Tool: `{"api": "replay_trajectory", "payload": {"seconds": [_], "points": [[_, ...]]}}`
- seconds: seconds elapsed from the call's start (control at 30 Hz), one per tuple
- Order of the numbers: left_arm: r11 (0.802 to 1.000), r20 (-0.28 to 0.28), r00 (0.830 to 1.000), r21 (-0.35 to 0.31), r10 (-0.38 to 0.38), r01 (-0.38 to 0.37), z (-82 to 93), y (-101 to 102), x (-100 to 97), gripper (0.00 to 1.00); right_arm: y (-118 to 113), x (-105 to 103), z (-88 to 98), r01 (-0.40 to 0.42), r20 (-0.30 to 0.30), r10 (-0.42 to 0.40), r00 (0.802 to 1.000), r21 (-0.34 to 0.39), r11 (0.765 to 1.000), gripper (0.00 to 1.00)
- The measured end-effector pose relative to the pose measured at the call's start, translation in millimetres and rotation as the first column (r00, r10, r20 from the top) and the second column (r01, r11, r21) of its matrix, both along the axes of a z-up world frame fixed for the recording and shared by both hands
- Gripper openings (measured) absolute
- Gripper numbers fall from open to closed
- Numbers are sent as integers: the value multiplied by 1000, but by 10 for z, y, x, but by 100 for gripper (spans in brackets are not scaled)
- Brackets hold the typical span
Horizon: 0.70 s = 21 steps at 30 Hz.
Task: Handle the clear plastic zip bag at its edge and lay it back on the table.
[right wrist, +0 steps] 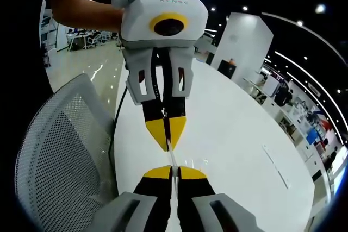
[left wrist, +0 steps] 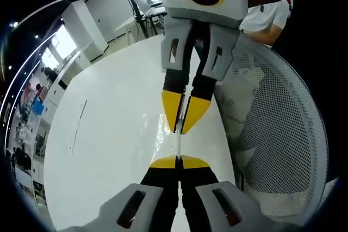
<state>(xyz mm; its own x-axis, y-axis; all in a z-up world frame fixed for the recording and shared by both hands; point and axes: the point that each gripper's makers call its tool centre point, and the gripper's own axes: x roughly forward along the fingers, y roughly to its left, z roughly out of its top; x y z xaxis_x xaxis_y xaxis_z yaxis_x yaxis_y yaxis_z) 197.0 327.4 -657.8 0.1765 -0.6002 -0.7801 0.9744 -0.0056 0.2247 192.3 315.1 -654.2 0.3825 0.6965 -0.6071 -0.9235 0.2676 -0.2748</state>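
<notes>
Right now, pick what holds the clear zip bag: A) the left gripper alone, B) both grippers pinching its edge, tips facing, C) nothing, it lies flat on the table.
B: the left gripper and right gripper both pinch the zip bag's thin edge above the white table.
</notes>
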Motion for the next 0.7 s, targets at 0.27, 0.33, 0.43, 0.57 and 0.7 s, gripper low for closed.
{"api": "replay_trajectory", "payload": {"seconds": [0.27,0.33,0.43,0.57,0.7], "points": [[1000,2,1000,-3,1,-1,3,-4,-1,0,-4,-1,6,7,-4,-7,1000,5,1000,0],[1000,6,1000,-5,1,0,5,-6,7,0,-7,0,9,9,-3,-9,1000,6,1000,0],[1000,9,1000,-6,2,-2,6,-14,13,0,-18,4,12,13,-3,-13,1000,9,1000,0],[1000,13,1000,-10,6,-6,12,-21,13,0,-29,6,17,15,0,-15,1000,12,1000,0],[1000,14,1000,-8,7,-7,11,-15,13,0,-41,7,12,21,-1,-21,1000,12,1000,0]]}}
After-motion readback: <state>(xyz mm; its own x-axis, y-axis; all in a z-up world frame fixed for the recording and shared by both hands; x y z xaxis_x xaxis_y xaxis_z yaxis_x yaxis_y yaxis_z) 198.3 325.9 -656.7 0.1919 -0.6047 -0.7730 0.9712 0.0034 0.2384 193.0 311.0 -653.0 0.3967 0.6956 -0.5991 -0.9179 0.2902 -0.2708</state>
